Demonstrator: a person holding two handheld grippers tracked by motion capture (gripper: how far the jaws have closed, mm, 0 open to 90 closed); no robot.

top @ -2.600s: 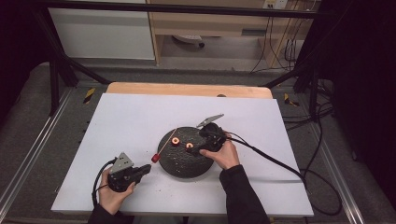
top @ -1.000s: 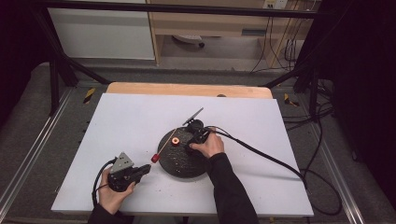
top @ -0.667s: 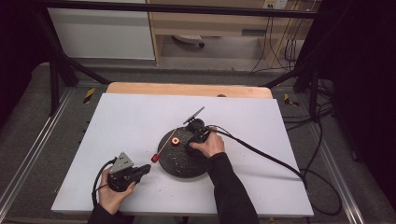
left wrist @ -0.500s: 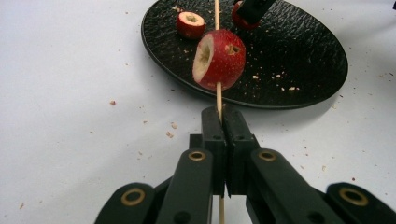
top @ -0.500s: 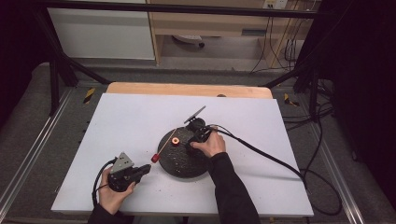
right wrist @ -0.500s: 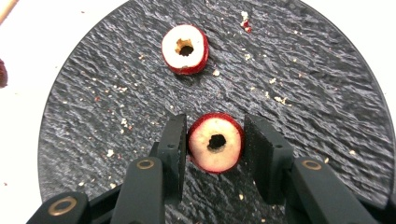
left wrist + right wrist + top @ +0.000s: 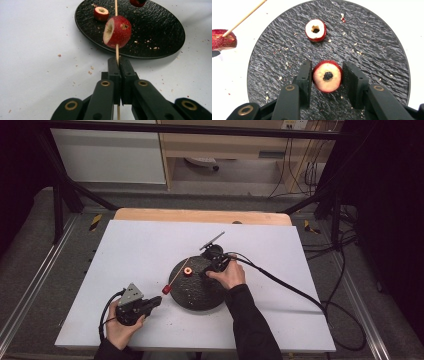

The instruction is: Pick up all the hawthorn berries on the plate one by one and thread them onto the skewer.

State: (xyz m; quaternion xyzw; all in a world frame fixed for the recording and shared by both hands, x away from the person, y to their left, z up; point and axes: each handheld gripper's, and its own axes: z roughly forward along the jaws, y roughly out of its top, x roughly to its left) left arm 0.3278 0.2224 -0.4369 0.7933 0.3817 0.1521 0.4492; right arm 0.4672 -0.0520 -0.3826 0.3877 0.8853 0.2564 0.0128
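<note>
My left gripper point(image 7: 156, 301) point(image 7: 119, 62) is shut on a thin wooden skewer point(image 7: 116, 7) that points over the black round plate point(image 7: 197, 296). A red fruit piece point(image 7: 166, 289) point(image 7: 117, 31) with a pale cut face is threaded on the skewer just beyond the jaws. Above the plate point(image 7: 374, 50), my right gripper point(image 7: 205, 270) point(image 7: 327, 75) is shut on a second red fruit piece point(image 7: 327, 79) with a dark cored hole. A third piece, a cored ring point(image 7: 187, 271) point(image 7: 315, 30) point(image 7: 101, 13), lies on the plate ahead of it.
The plate rests on a white board point(image 7: 125, 250) that covers a wooden table. Crumbs are scattered on the plate and board. The right gripper's cable point(image 7: 280, 281) trails off to the right. Dark frame rails run along both sides.
Since the earliest frame my right hand has shifted left over the plate, toward the skewer. Over the last second both hands have stayed almost still.
</note>
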